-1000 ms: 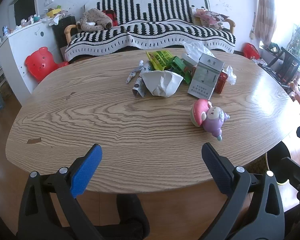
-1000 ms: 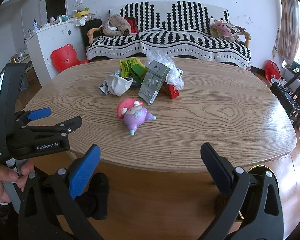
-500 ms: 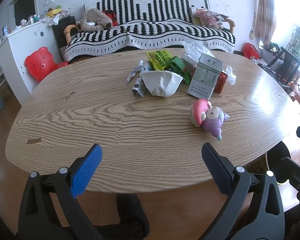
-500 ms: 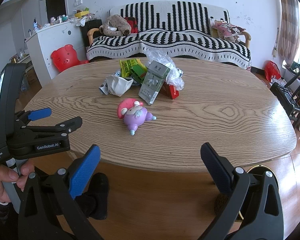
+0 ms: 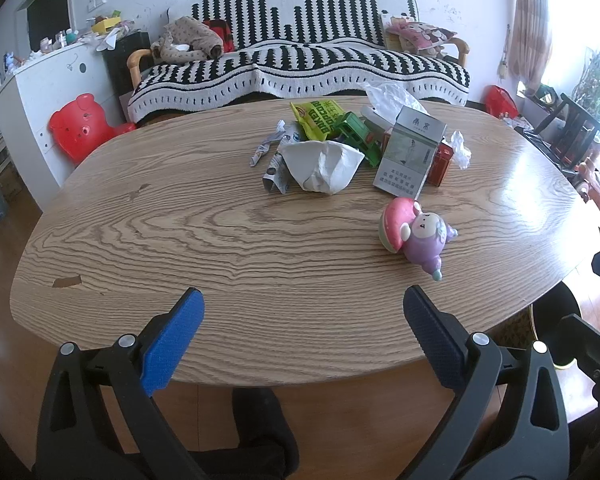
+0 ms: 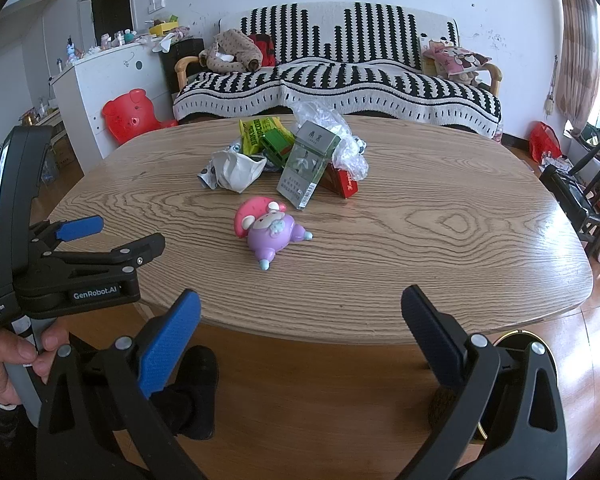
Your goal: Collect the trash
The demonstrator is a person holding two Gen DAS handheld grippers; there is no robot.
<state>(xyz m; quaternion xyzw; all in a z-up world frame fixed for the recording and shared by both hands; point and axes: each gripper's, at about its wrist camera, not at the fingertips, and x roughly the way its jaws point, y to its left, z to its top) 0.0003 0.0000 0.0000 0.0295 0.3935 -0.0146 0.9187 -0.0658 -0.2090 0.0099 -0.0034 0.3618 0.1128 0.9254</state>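
A pile of trash lies at the far middle of the oval wooden table (image 5: pixel 180 240): a crumpled white tissue (image 5: pixel 324 166), torn wrappers (image 5: pixel 274 156), a yellow snack bag (image 5: pixel 314 118), a green box (image 5: pixel 358 136), a grey cigarette carton (image 5: pixel 410 156), a red pack (image 5: pixel 440 162) and a clear plastic bag (image 6: pixel 328 124). A pink and purple toy figure (image 5: pixel 416 234) lies nearer. My left gripper (image 5: pixel 300 328) hangs open over the table's near edge. My right gripper (image 6: pixel 300 324) is open too, off the near edge; both are empty. The left gripper (image 6: pixel 112 240) also shows in the right wrist view.
Behind the table stands a sofa with a black and white striped cover (image 5: pixel 300 68). A white cabinet (image 5: pixel 56 92) and a red bear-shaped stool (image 5: pixel 80 126) are at the left. Dark chairs and toys (image 6: pixel 580 188) crowd the right side. A hand (image 6: pixel 8 360) holds the left gripper's handle.
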